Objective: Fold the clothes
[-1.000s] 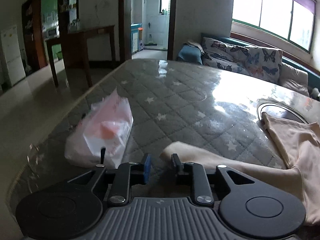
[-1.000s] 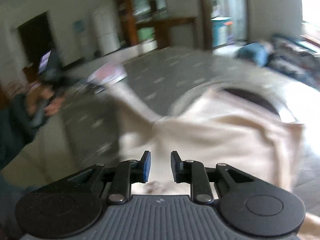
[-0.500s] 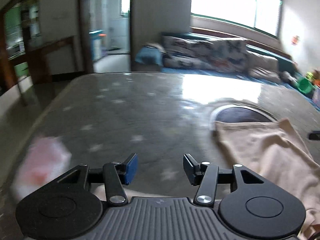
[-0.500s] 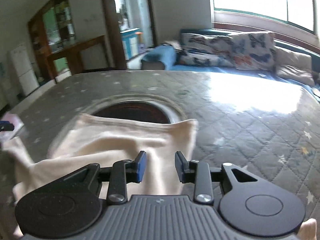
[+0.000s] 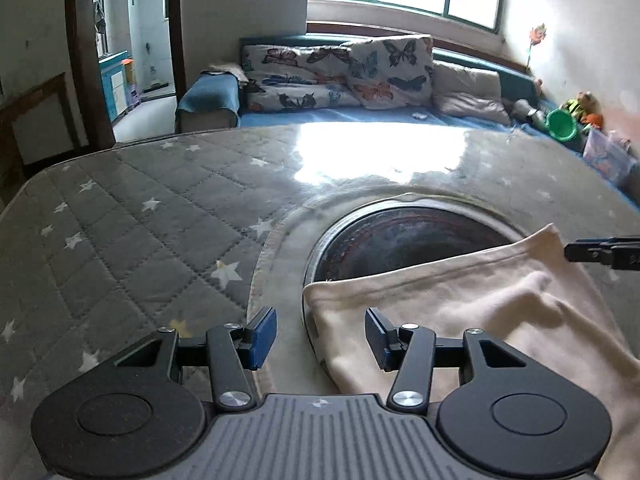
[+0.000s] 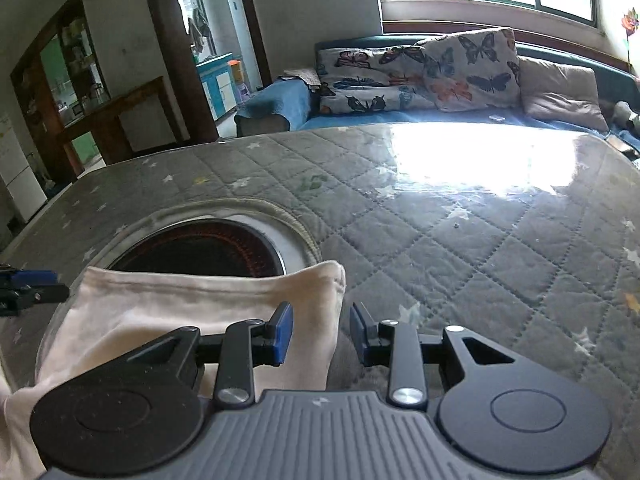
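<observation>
Left wrist view: the left tool (image 5: 321, 334) fills the bottom of the frame, its 2 blue-padded jaws standing well apart with nothing pinched. Its jaws opened within the last second and have since held steady. The left corner of the cream garment (image 5: 460, 312) lies below and between the pads, not pressed by either. The garment spreads from the lower centre to the right edge, draped partly over a dark round inset (image 5: 404, 236) sunk in the counter (image 5: 132, 220), which carries a grey quilted cover with white stars under a glossy sheet. At the right edge, mid-height, the tip of the right tool (image 5: 600, 254) pokes in just beside the garment's upper right corner. Behind, a sofa (image 5: 360, 116) with butterfly cushions (image 5: 340, 72) runs below a bright window; a green bucket (image 5: 562, 124) sits at the upper right.

Right wrist view: the right tool (image 6: 321, 334) sits at the bottom centre, jaws moderately parted and gripping nothing. They too widened within the last second, then held. The garment's (image 6: 192, 304) right edge runs between the pads, nearer the left one, without being clamped. The round inset (image 6: 200, 248) shows above the cloth at centre left. The left tool (image 6: 28, 290) enters at the left edge, close to the garment's other corner. A wooden side table (image 6: 116, 112) and a doorway stand in the upper left.
</observation>
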`<state>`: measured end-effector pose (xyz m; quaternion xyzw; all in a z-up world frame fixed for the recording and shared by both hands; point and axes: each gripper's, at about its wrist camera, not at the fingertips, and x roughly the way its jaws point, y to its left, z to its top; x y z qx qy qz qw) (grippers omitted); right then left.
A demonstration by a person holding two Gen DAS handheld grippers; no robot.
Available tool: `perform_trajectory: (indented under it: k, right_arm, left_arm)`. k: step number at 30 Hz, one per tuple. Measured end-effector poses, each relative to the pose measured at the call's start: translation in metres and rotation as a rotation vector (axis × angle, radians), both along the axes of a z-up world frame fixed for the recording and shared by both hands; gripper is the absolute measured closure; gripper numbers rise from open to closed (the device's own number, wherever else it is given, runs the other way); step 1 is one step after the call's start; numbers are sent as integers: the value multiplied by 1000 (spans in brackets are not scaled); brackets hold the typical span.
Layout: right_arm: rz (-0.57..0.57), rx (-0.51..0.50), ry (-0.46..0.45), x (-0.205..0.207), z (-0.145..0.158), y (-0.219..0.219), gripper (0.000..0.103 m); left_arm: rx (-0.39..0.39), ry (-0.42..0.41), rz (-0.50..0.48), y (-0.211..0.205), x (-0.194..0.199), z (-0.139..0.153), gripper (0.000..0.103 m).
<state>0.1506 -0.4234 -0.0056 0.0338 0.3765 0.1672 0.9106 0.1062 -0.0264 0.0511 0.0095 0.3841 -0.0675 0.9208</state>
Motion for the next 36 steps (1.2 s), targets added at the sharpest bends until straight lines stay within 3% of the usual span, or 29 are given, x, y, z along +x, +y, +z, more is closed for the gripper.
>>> perform_trajectory:
  k: [4,6,10,12,16,22,28,31,33,36]
  right_arm:
    - [-4,10,10,9,-6,0,72]
    - [1,6,7,12,-8,1,72]
    - [18,2,2,17,-9,3,75]
    - [27,-19,-1,18,-9,7,90]
    - [30,-64,-41,18,-3,14,96]
    - [-10,-115,-130,21,3,21,96]
    - [-17,-152,-106,32,-10,23,87]
    - [-27,-145,-118,28,-2,21,86]
    - [-23,-134,-126,22,6,20,84]
    - [31,-91,-121,2,17,22,83]
  left_arm:
    - [-9,21,-3,-1,13,-11,55]
    - [-2,25,-21,-3,14,-15,76]
    - [32,-1,-54,-8,16,-18,95]
    - [44,-18,-60,-10,20,-16,96]
    - [78,-80,-77,-15,31,-6,97]
    - [132,-169,-119,-26,51,-3,97]
    - [179,-124,-113,-29,69,-34,92]
    - [169,-124,-97,-26,67,-29,89]
    - [154,-125,-76,-22,64,-22,80]
    - [130,-162,-83,-18,45,-7,79]
